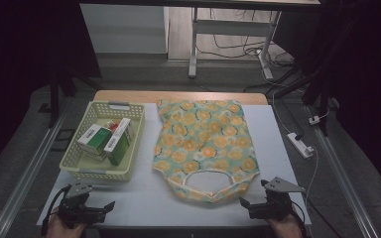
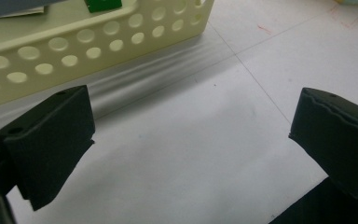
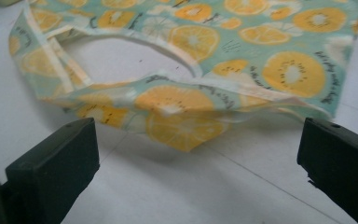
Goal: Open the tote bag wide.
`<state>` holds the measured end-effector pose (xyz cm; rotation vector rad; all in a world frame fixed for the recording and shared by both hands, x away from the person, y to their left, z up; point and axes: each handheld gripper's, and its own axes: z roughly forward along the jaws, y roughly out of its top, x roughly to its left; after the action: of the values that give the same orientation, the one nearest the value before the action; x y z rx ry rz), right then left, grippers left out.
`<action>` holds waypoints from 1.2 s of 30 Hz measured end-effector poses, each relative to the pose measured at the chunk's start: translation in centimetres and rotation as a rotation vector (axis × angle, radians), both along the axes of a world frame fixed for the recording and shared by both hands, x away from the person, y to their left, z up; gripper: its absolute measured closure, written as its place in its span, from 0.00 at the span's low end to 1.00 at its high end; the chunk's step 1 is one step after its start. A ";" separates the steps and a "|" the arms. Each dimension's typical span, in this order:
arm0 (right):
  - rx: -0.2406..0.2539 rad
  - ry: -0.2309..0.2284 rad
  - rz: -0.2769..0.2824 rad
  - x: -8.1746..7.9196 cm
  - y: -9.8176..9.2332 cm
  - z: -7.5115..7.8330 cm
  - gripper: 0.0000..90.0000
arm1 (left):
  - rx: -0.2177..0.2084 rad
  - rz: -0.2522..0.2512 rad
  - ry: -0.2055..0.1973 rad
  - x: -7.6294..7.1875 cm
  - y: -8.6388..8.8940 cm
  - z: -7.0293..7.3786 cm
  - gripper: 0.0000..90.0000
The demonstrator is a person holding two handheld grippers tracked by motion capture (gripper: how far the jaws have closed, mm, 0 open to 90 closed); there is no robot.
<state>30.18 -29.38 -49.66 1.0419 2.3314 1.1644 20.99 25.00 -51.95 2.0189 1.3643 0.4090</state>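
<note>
The white surface (image 1: 144, 198) carries everything, and by the look of it the work has barely begun — nothing is held and nothing has been taken out of place. The largest thing on it is the orange-print tote bag (image 1: 203, 144), lying flat right of centre with its handle loop toward the person and its mouth unopened; in the right gripper view its crumpled handle edge (image 3: 177, 107) sits just beyond the jaws, near but apart from them. Left of the bag stands the pale perforated basket (image 1: 129, 110), with the boxes (image 1: 106, 139) inside it, so packing — if that is the aim — is all to do. The right tool (image 1: 255, 204) rests at the near edge just short of the handle, jaws spread wide and empty. The left tool (image 1: 101, 210) sits near the basket's front wall, likewise released and holding nothing.
</note>
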 end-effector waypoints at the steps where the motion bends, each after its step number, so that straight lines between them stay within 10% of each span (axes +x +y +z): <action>1: -0.004 0.005 0.003 0.0 0.1 0.0 0.00 | 0.000 0.000 0.000 0.0 0.0 0.0 0.00; 36: -0.036 0.020 0.063 0.1 0.7 0.1 0.00 | -0.032 -0.066 0.040 0.3 0.0 -0.2 0.00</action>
<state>30.24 -28.70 -49.52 0.9786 2.4071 1.1351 21.31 25.00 -52.13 2.0498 1.3156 0.3162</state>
